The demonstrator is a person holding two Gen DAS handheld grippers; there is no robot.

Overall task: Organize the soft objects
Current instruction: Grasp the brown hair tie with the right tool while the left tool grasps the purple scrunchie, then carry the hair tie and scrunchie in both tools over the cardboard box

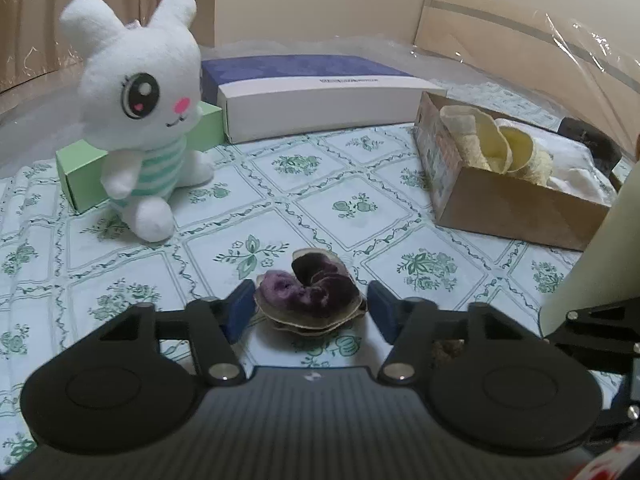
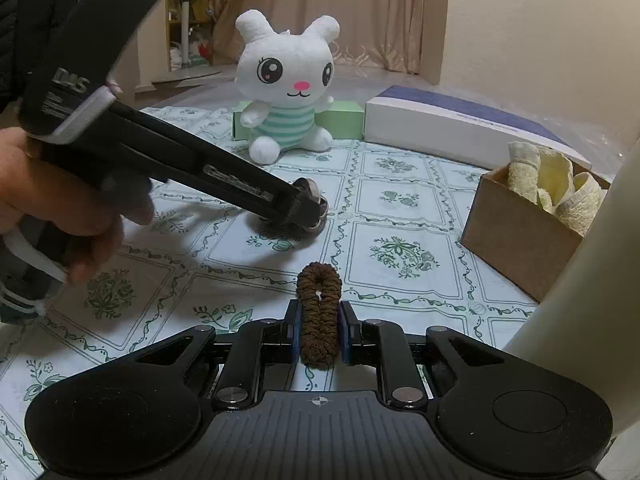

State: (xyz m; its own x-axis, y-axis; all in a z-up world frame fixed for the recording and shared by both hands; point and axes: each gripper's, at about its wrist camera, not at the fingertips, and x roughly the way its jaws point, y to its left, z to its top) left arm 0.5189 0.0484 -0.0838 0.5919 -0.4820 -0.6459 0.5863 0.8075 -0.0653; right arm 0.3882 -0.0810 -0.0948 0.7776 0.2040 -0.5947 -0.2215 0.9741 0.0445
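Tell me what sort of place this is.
Probably a room in a home, with a table set up for sorting. Curtains hang behind, a floral tablecloth covers the surface, and a plush bunny sits by a cardboard box of soft things.

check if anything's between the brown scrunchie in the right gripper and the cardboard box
Nothing visible does. The brown scrunchie is pinched in the right gripper, and only bare tablecloth lies between it and the cardboard box.
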